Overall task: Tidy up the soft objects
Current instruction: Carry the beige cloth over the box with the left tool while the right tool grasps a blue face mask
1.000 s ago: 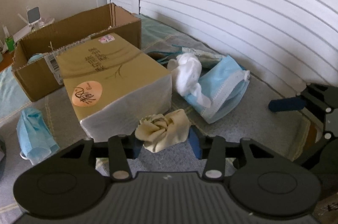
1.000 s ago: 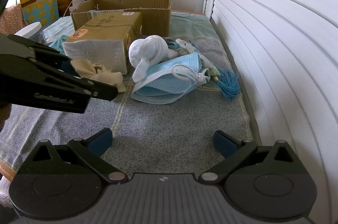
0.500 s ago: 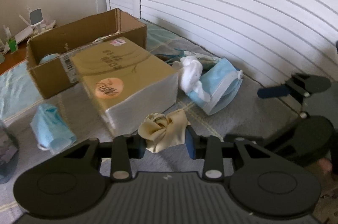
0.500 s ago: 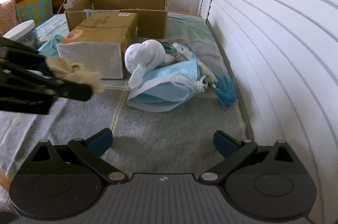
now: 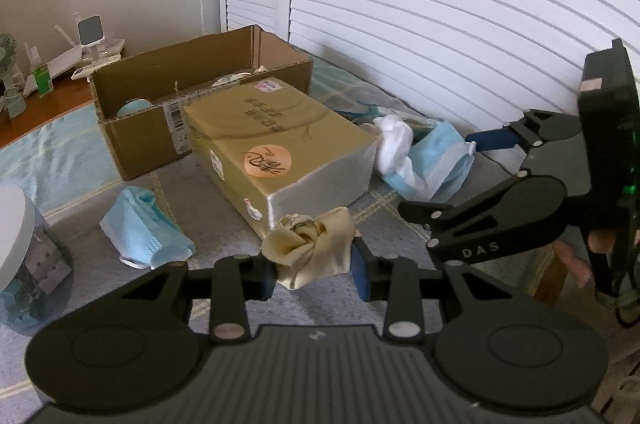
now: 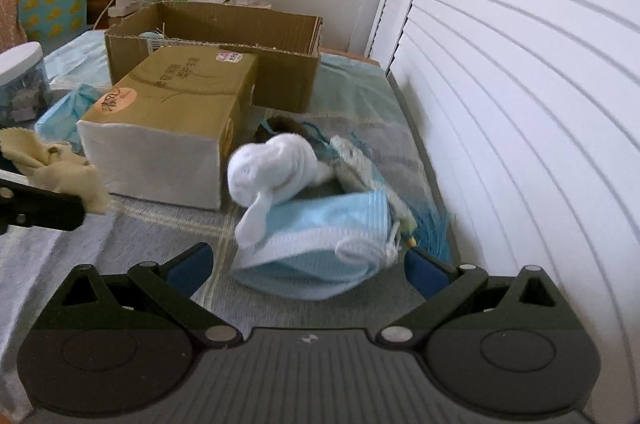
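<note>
My left gripper [image 5: 314,266] is shut on a crumpled cream cloth [image 5: 310,248] and holds it above the grey mat; the cloth also shows in the right wrist view [image 6: 60,172]. My right gripper [image 6: 308,264] is open, its fingers on either side of a blue face mask [image 6: 324,244] with a white sock [image 6: 272,168] lying on it. That pile also shows in the left wrist view [image 5: 432,160]. An open cardboard box [image 5: 192,92] stands at the back with soft items inside. Another blue mask [image 5: 140,228] lies at the left.
A gold tissue pack [image 5: 276,140] sits in front of the cardboard box. A white-lidded jar [image 5: 20,256] stands at the left. A white slatted shutter [image 6: 520,104] runs along the right side. A teal tassel [image 6: 436,228] lies by the mask pile.
My left gripper has lifted and drawn back with the cream cloth. My right gripper has moved forward, and the blue mask now lies between its open fingers.
</note>
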Available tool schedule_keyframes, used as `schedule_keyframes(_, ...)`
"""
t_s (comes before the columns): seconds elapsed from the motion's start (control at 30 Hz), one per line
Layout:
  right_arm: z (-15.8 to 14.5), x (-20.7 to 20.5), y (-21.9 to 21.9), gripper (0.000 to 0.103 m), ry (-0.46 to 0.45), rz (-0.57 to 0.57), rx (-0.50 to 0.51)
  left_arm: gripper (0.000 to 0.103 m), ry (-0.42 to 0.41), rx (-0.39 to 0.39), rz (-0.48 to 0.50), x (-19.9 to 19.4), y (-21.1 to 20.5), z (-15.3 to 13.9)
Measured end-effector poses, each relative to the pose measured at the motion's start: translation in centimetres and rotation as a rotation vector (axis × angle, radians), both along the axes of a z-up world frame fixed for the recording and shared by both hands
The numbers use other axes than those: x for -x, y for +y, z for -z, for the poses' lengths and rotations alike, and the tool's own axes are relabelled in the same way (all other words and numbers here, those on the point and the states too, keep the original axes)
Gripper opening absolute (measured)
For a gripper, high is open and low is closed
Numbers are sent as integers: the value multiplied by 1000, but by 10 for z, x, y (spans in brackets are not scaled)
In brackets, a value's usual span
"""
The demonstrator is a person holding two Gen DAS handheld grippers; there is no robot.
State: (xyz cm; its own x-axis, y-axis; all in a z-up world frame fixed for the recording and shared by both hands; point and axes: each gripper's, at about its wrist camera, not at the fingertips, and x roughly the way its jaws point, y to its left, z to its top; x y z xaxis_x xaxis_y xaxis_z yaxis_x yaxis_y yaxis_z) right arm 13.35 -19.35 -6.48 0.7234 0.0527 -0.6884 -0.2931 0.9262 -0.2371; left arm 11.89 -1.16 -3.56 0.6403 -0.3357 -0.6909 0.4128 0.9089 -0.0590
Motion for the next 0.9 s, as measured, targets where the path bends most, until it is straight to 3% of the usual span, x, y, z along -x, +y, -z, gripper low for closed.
schedule_keyframes(0.13,1,-6,5,99,-4,-12,27,35,2,4,-1,-2,3,2)
schedule_keyframes(0.27,1,-6,6,88,-1,-7,46,35,12,11,3,-3,4,1)
schedule_keyframes(0.57,-15,6,-9,80,40,-5,-60,35,8,8,5,0,7,-6)
schedule_keyframes(0.9,-39,30,-28,78,43,-1,-132,35,-4,-2,12,12,11,-18)
